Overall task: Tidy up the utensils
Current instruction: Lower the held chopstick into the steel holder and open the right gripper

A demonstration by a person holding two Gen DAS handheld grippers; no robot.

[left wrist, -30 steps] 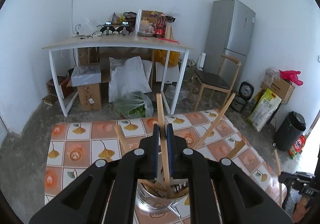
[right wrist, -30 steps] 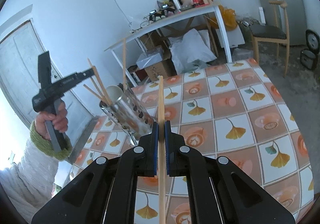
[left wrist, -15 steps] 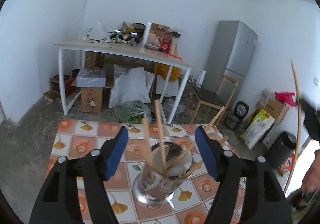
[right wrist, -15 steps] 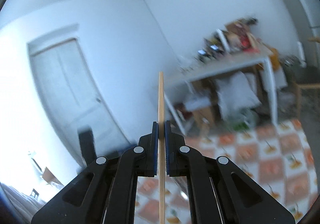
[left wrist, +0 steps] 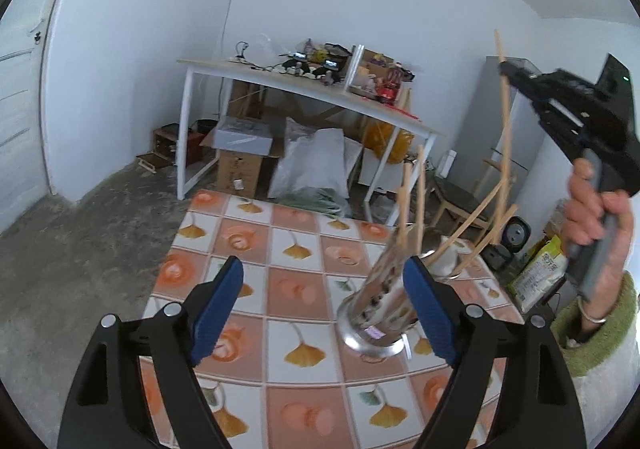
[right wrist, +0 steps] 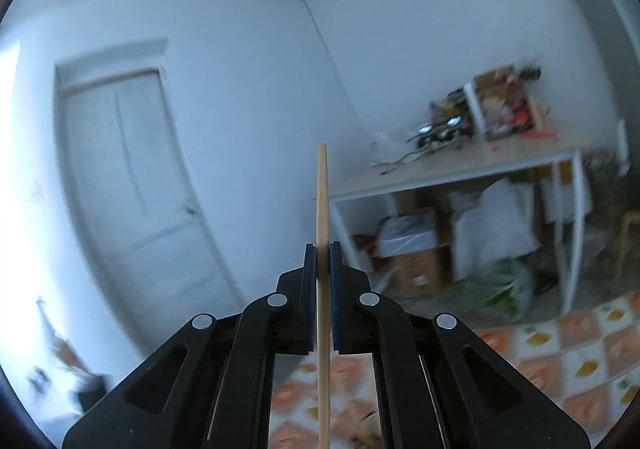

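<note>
A perforated metal holder (left wrist: 376,309) stands on the orange-and-white tiled tablecloth (left wrist: 296,249), with several wooden chopsticks (left wrist: 420,201) leaning in it. My left gripper (left wrist: 323,269) hovers just short of it, jaws opening, with nothing pressed between the pads; the holder shows past the right finger (left wrist: 428,305). My right gripper (right wrist: 323,249) is shut on one chopstick (right wrist: 322,189), which stands upright. In the left wrist view that gripper (left wrist: 500,67) is raised at the upper right, and its chopstick (left wrist: 505,137) hangs down toward the holder.
A person's hand (left wrist: 596,209) with a green cuff grips the right tool. Behind the table stands a cluttered white desk (left wrist: 304,89) with boxes and bags under it. A fridge (left wrist: 488,121) and a chair lie to the right, and a white door (right wrist: 132,189) to the left.
My left gripper let go of the chopstick it held over the holder, opened wide and drew back to the left. My right gripper rose with its chopstick, and its view swung toward the door.
</note>
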